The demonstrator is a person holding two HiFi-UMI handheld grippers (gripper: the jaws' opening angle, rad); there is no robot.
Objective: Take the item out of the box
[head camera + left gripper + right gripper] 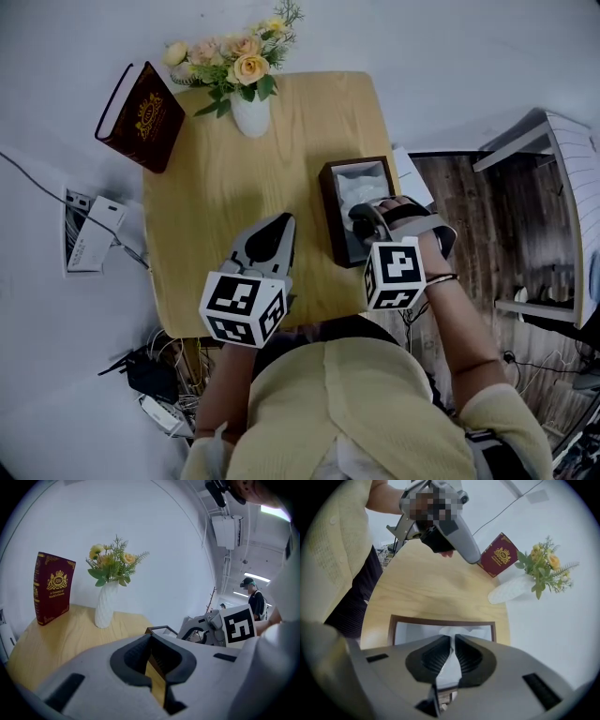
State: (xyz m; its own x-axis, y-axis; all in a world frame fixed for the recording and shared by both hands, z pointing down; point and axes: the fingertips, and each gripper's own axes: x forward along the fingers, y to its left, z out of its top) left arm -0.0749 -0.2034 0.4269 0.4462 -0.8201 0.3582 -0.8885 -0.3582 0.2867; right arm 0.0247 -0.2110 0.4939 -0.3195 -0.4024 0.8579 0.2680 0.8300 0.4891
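A dark brown open box [328, 202] stands at the right side of the wooden table [225, 187], with crumpled white paper [364, 186] inside. My right gripper [362, 221] points steeply down over the box's near end. In the right gripper view its jaws [453, 639] are shut on a strip of that white paper [461, 631], above the box's rim [440, 620]. My left gripper [281, 223] hovers over bare table just left of the box, shut with nothing in it [151, 639]. The box's corner [157, 630] shows just past its tips.
A white vase of yellow flowers [250, 108] stands at the table's far edge. A dark red book [142, 114] stands upright at the far left corner. White sheets [412, 178] lie beside the box. Cables and a power strip [159, 412] lie on the floor, and a white shelf [562, 169] stands at right.
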